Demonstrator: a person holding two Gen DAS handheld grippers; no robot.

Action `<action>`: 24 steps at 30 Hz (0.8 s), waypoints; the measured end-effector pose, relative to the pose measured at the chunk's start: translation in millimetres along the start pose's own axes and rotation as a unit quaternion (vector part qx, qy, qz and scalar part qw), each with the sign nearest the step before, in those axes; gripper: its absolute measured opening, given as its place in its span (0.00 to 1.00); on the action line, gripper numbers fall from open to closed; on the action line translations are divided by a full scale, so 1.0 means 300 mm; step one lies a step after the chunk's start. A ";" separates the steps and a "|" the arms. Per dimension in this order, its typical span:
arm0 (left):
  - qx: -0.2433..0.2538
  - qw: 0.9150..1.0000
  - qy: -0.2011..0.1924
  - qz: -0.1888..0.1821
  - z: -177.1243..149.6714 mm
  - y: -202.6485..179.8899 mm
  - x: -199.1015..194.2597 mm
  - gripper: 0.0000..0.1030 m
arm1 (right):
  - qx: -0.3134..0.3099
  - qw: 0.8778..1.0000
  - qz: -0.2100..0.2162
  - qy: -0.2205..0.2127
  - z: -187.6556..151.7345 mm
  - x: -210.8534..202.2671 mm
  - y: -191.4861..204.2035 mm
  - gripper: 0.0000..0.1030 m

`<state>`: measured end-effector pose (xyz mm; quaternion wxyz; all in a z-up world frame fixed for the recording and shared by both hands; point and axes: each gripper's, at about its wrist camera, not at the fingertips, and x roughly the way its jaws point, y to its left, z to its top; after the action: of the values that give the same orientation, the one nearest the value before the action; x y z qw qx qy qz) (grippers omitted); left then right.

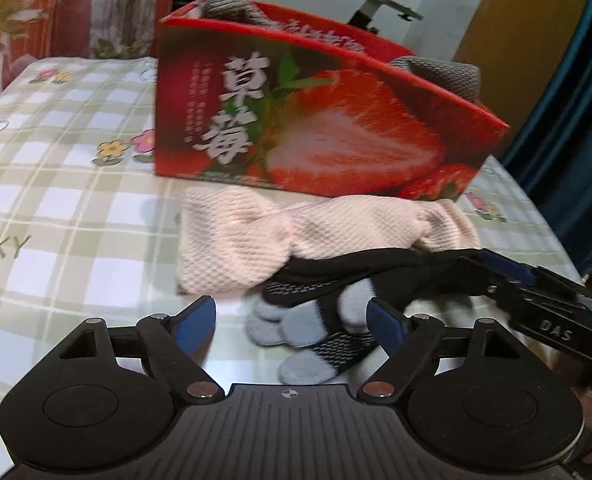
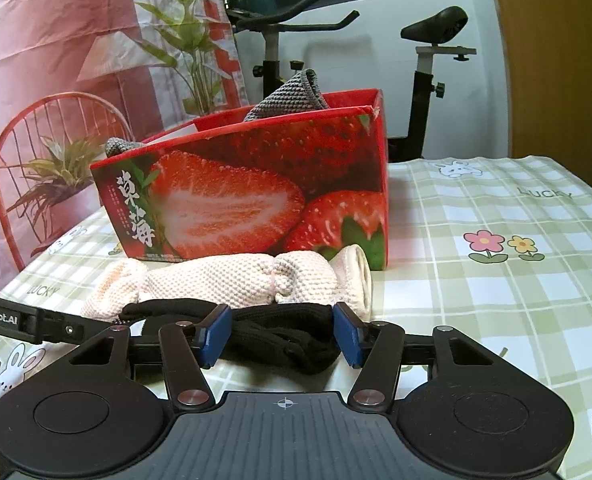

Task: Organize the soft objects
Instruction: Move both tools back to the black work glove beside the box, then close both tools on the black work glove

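Observation:
A black toe sock with grey toes [image 1: 316, 312] lies on the checked tablecloth, in front of a pink knitted cloth [image 1: 231, 240]. My left gripper [image 1: 291, 322] stands open around the grey toes; only its right pad touches them. My right gripper [image 2: 281, 336] is shut on the sock's black cuff [image 2: 283, 332], which fills the gap between its blue pads. In the left wrist view, the right gripper [image 1: 508, 270] comes in from the right with the black fabric stretched toward it. The pink cloth [image 2: 223, 280] lies against the red strawberry box [image 2: 255, 184].
The strawberry box [image 1: 336, 128] stands behind the pink cloth with grey knitted pieces [image 2: 291, 96] sticking out of its top. A red wire chair [image 2: 19, 152] is at the table's far left. An exercise bike [image 2: 424, 80] stands behind the table.

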<state>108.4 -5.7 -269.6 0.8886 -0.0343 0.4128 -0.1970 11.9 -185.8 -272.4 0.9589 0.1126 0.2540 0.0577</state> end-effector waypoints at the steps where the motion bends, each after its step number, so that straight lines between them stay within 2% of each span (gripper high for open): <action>1: 0.003 1.000 0.003 -0.002 -0.002 -0.007 0.005 0.81 | 0.002 1.000 0.000 0.001 -0.001 0.000 0.000 0.51; 3: 0.006 1.000 0.011 -0.003 -0.005 -0.018 0.028 0.80 | 0.007 1.000 0.002 0.002 -0.001 0.002 -0.004 0.51; 7: 0.013 1.000 0.000 0.002 -0.013 -0.032 0.032 0.79 | 0.018 1.000 0.005 0.000 -0.002 0.000 -0.015 0.51; 8: 0.013 1.000 -0.001 -0.001 -0.014 -0.033 0.031 0.74 | 0.020 1.000 0.005 -0.001 -0.002 -0.001 -0.018 0.51; 9: 0.014 1.000 -0.002 -0.007 -0.012 -0.034 0.030 0.63 | 0.022 1.000 0.005 -0.001 -0.001 -0.002 -0.021 0.51; 12: 0.022 1.000 0.001 -0.020 -0.009 -0.037 0.033 0.44 | 0.023 1.000 0.006 0.001 -0.001 0.002 -0.023 0.52; 14: 0.022 0.999 0.002 -0.028 -0.014 -0.042 0.033 0.37 | 0.022 1.000 0.009 0.006 -0.001 0.005 -0.022 0.52; 20: 0.015 0.999 0.000 -0.041 -0.021 -0.034 0.031 0.31 | 0.020 0.999 0.016 0.023 -0.002 0.017 -0.017 0.50; 21: 0.014 0.999 0.001 -0.045 -0.023 -0.033 0.031 0.25 | 0.020 0.999 0.019 0.026 -0.002 0.018 -0.015 0.47; 24: 0.016 0.998 0.004 -0.054 -0.028 -0.033 0.031 0.18 | 0.012 0.999 0.028 0.036 -0.001 0.021 -0.004 0.36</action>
<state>104.4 -17.5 -279.6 0.8755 -0.0420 0.4105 -0.2513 17.3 -185.9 -276.1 0.9458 0.1291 0.2856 0.0857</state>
